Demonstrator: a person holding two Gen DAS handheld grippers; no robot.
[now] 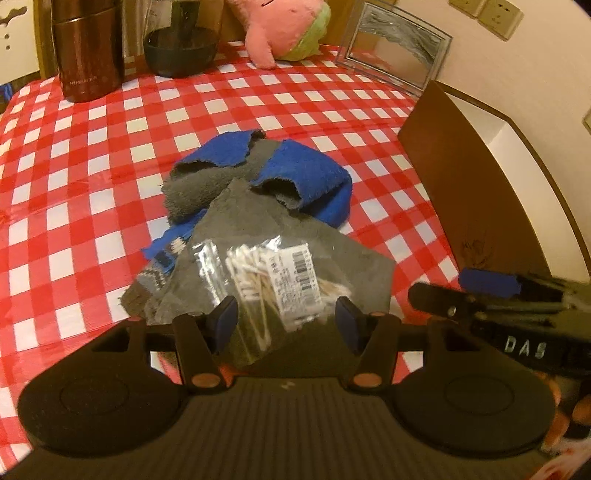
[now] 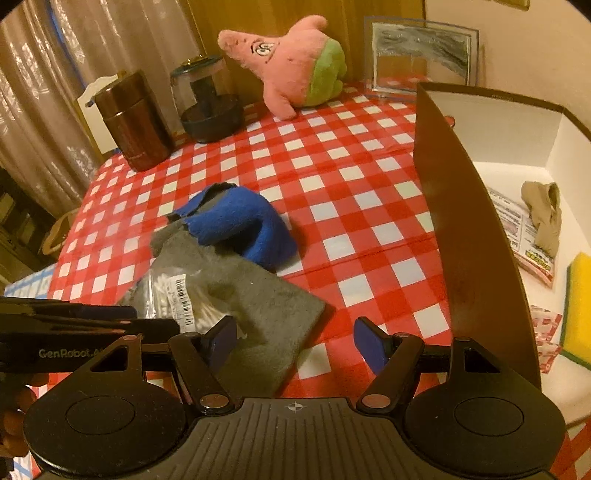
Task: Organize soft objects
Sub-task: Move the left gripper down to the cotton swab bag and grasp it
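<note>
A crumpled blue-and-grey cloth (image 1: 303,173) (image 2: 240,221) lies in the middle of the red checked tablecloth (image 1: 92,155). A clear bag of cotton swabs (image 1: 273,280) (image 2: 173,295) rests on its grey flap. My left gripper (image 1: 287,321) hangs over the bag, open, with its blue pads either side and not pressing it. My right gripper (image 2: 295,336) is open above the flap's near corner, nothing between its fingers. Each gripper shows at the edge of the other's view: right gripper (image 1: 465,291), left gripper (image 2: 125,319). A pink and green plush (image 1: 284,29) (image 2: 291,62) sits at the back.
A brown box (image 1: 461,177) (image 2: 461,221) with a white inside stands on the right, holding a beige cloth (image 2: 543,214), a yellow sponge (image 2: 578,306) and packets. A brown flask (image 2: 133,125), a dark-based jar (image 2: 210,110) and a glass frame (image 2: 421,55) line the back.
</note>
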